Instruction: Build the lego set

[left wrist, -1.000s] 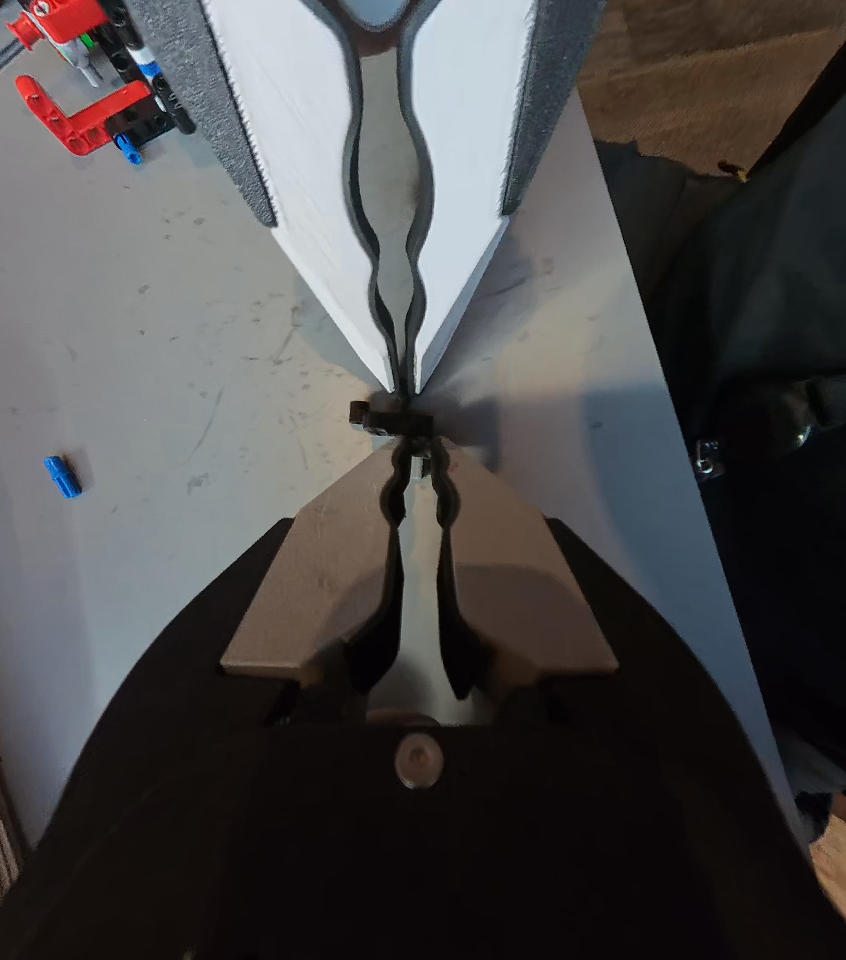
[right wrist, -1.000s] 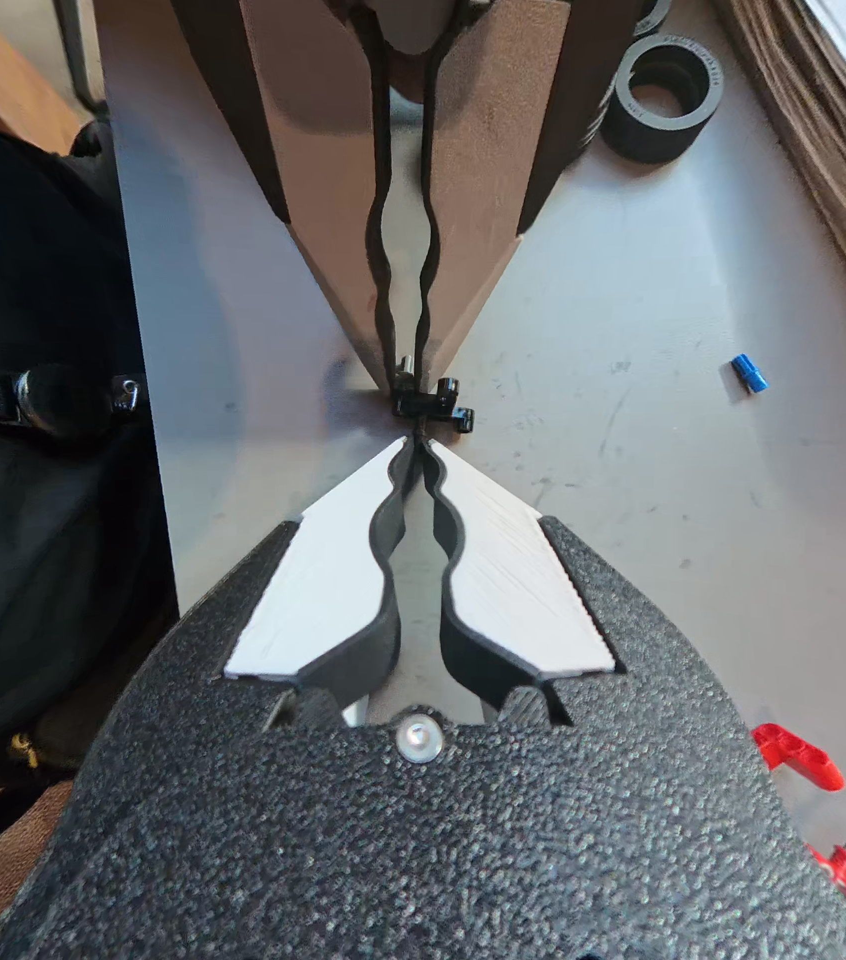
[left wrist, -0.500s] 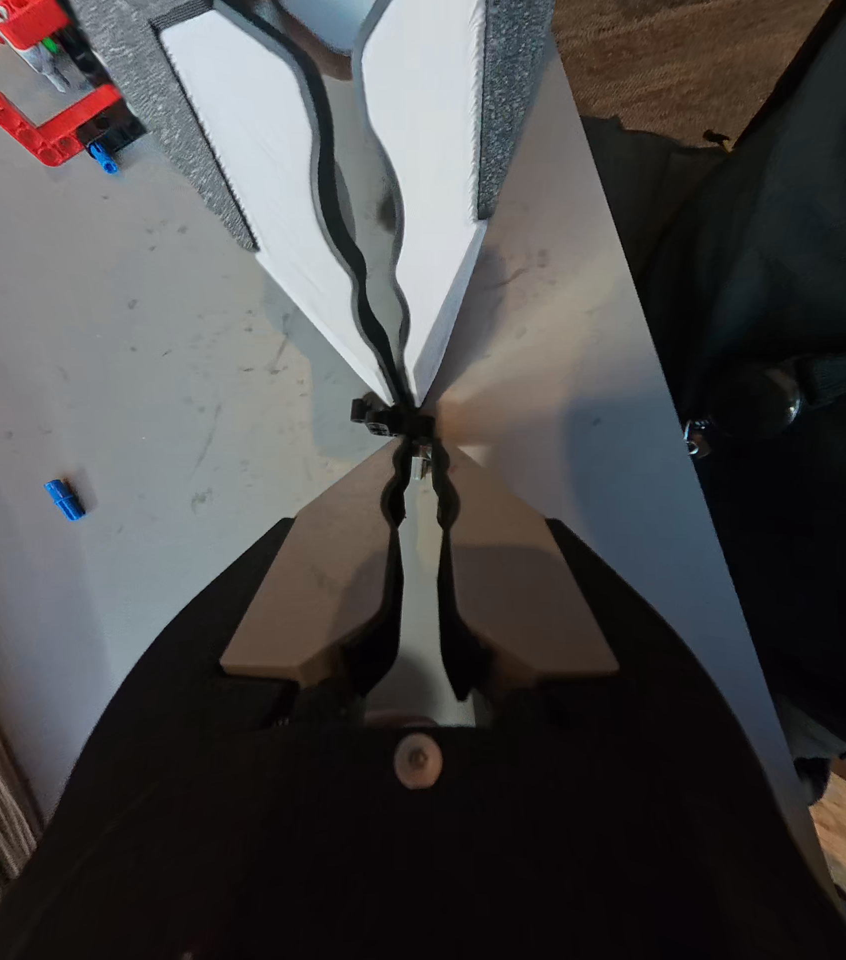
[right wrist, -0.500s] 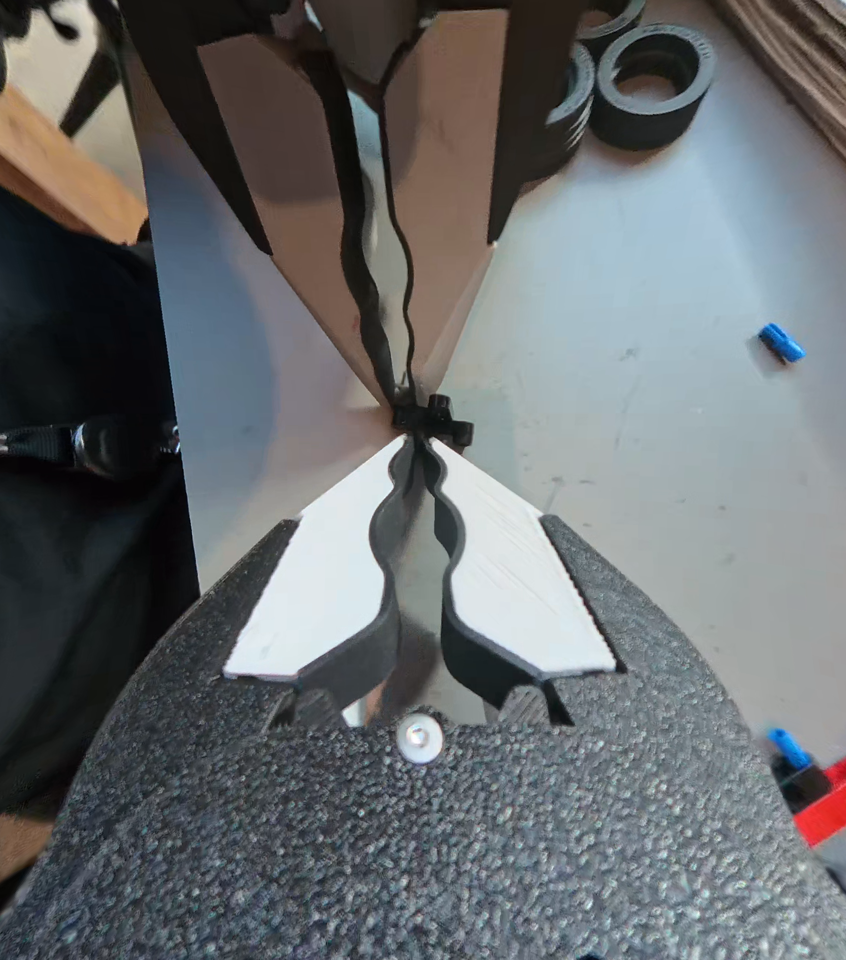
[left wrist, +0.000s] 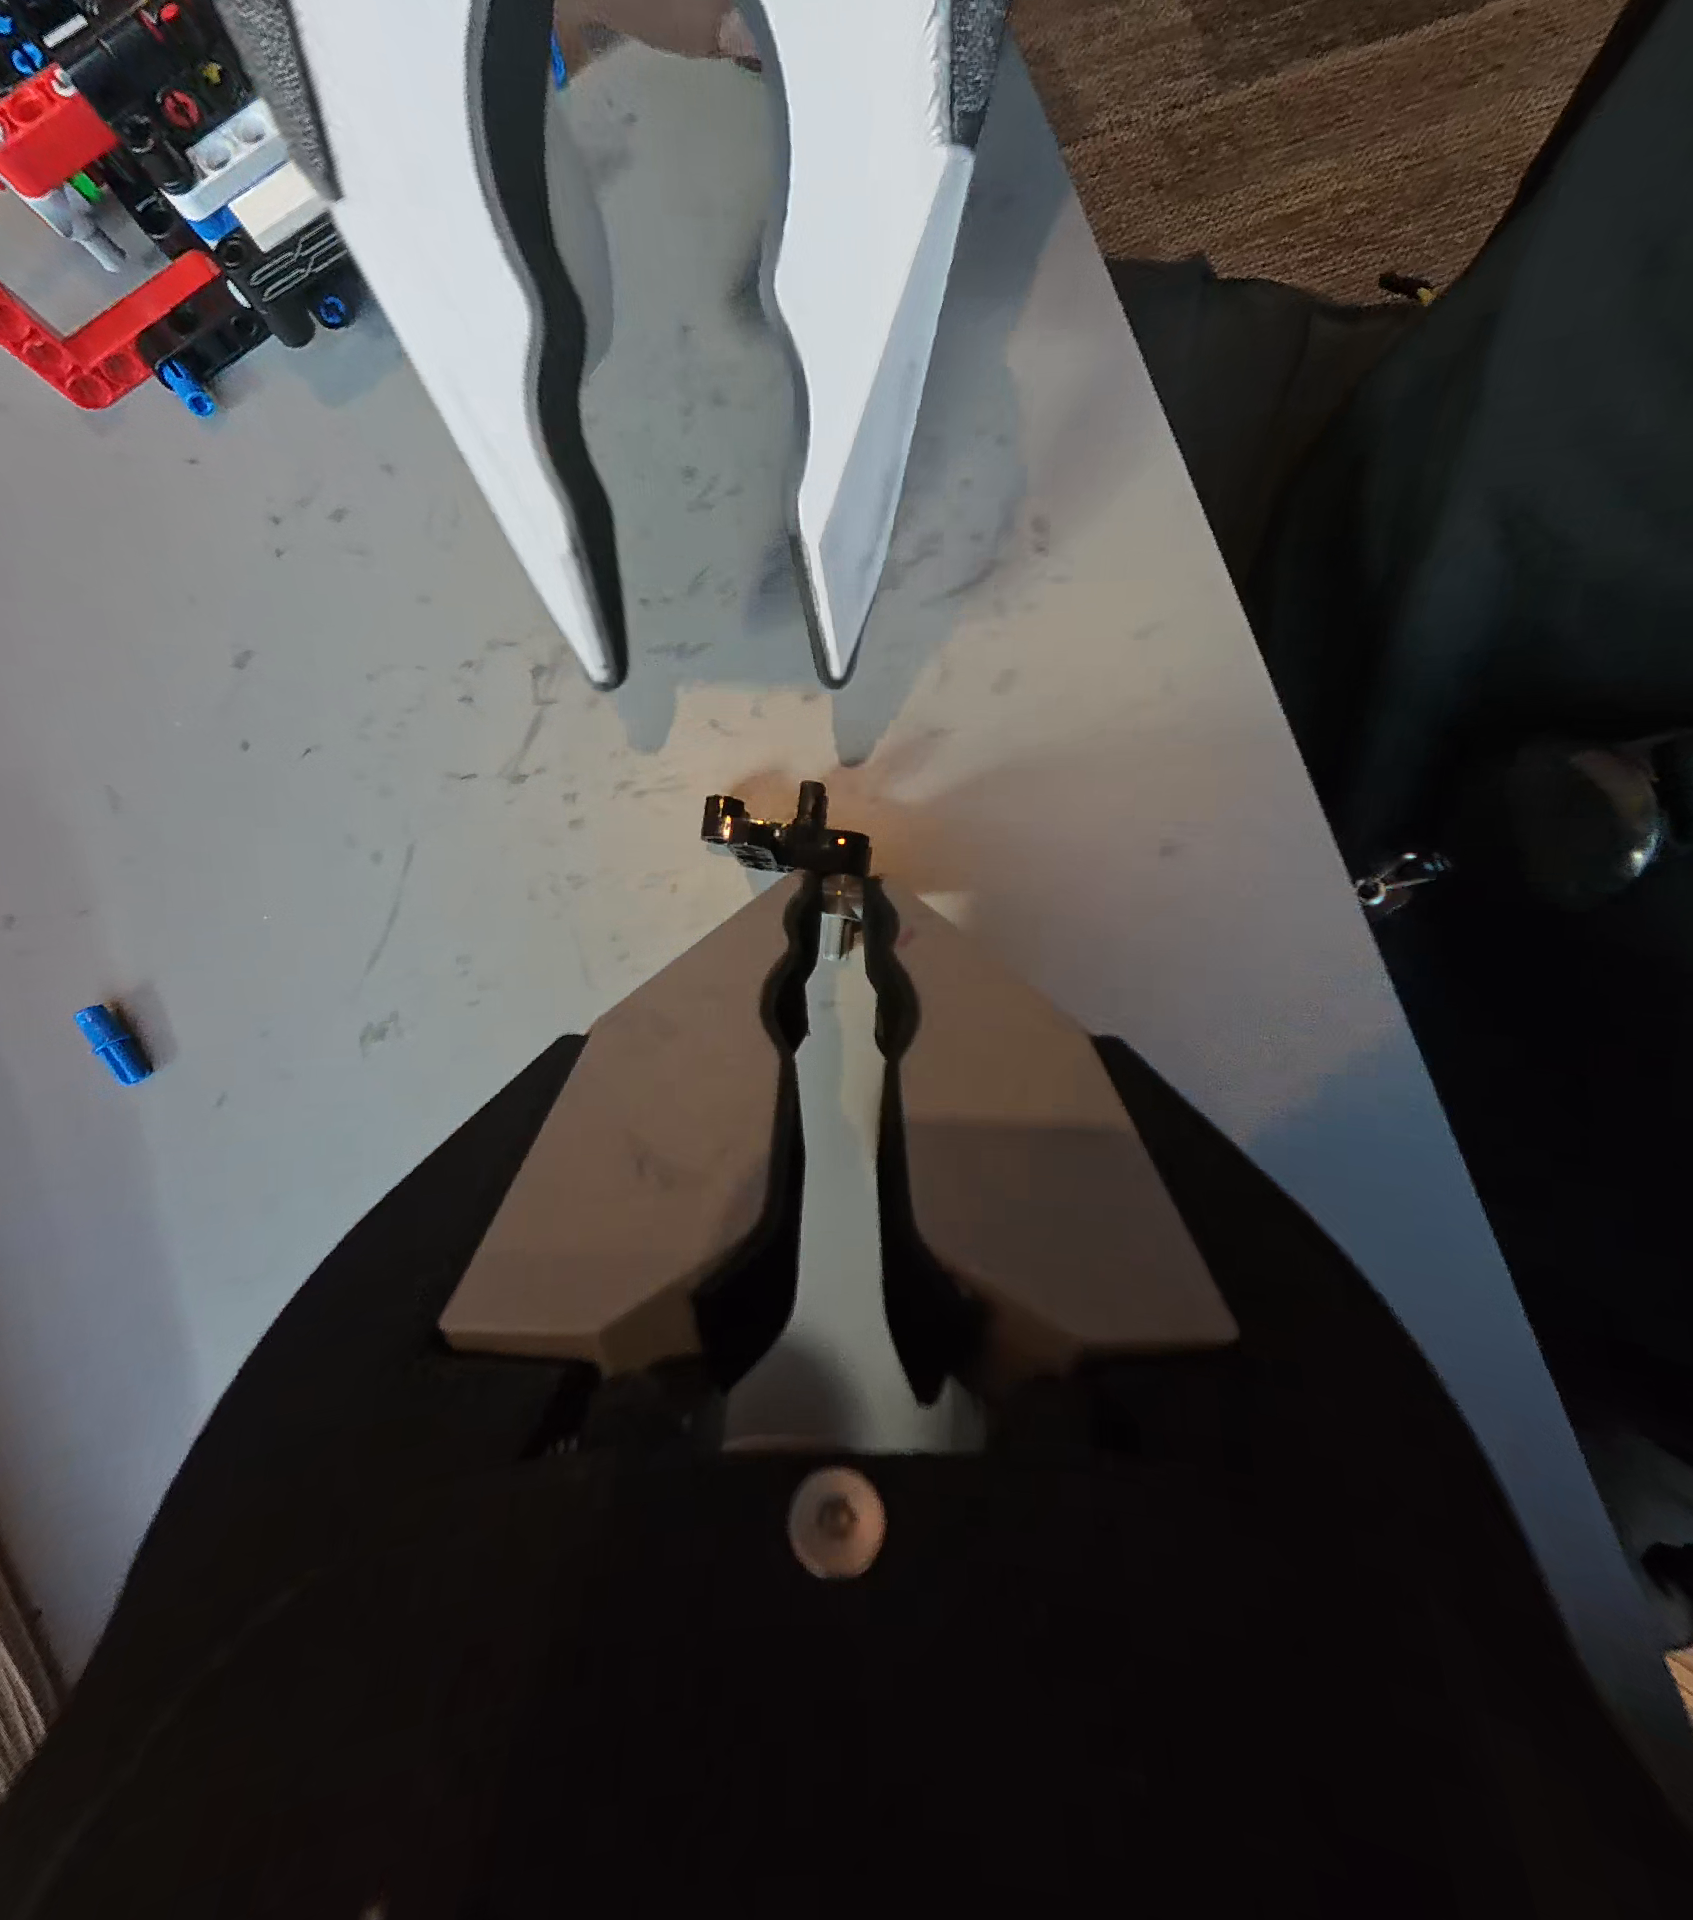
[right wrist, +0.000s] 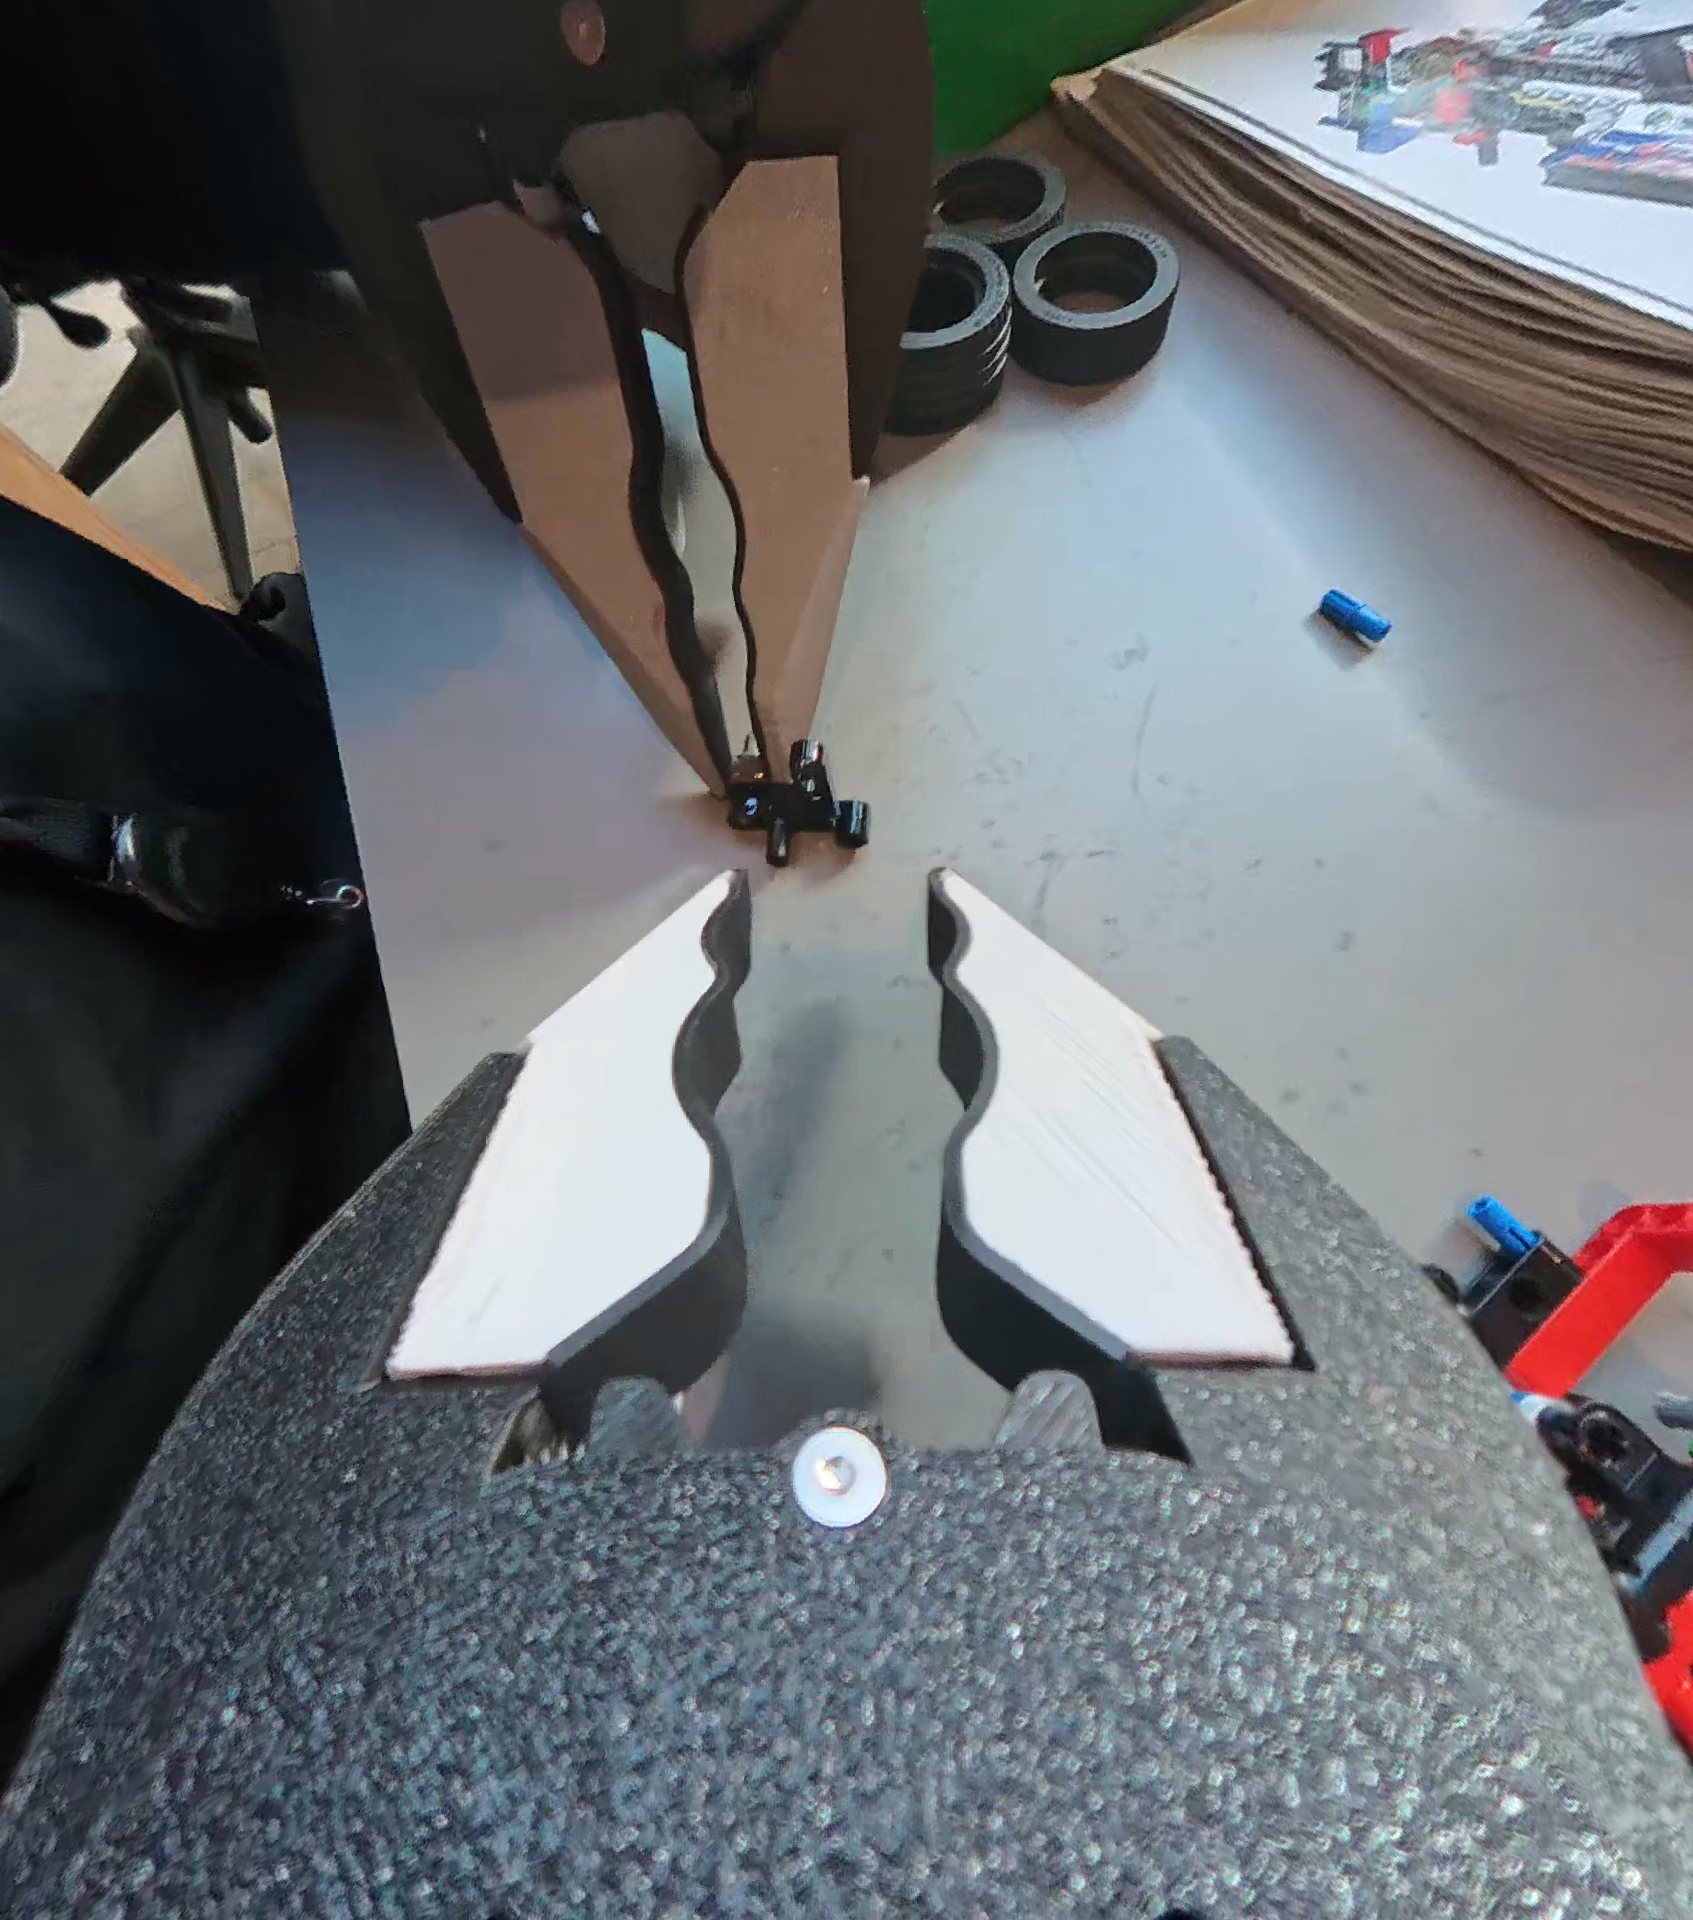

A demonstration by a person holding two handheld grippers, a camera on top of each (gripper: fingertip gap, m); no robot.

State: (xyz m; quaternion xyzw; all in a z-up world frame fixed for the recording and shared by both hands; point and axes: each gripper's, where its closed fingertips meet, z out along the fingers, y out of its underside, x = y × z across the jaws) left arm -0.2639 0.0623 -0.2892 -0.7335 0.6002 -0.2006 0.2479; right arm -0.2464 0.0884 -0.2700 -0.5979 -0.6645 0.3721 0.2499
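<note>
Left gripper (left wrist: 837, 899) brown fingers pinched nearly together at the tips, right gripper (right wrist: 837, 883) white fingers spread apart, the two facing tip to tip.

Both wrist cameras look down close along their own fingers, facing each other across the table (left wrist: 198, 727) edge; both share the black piece (left wrist: 785, 836).
</note>
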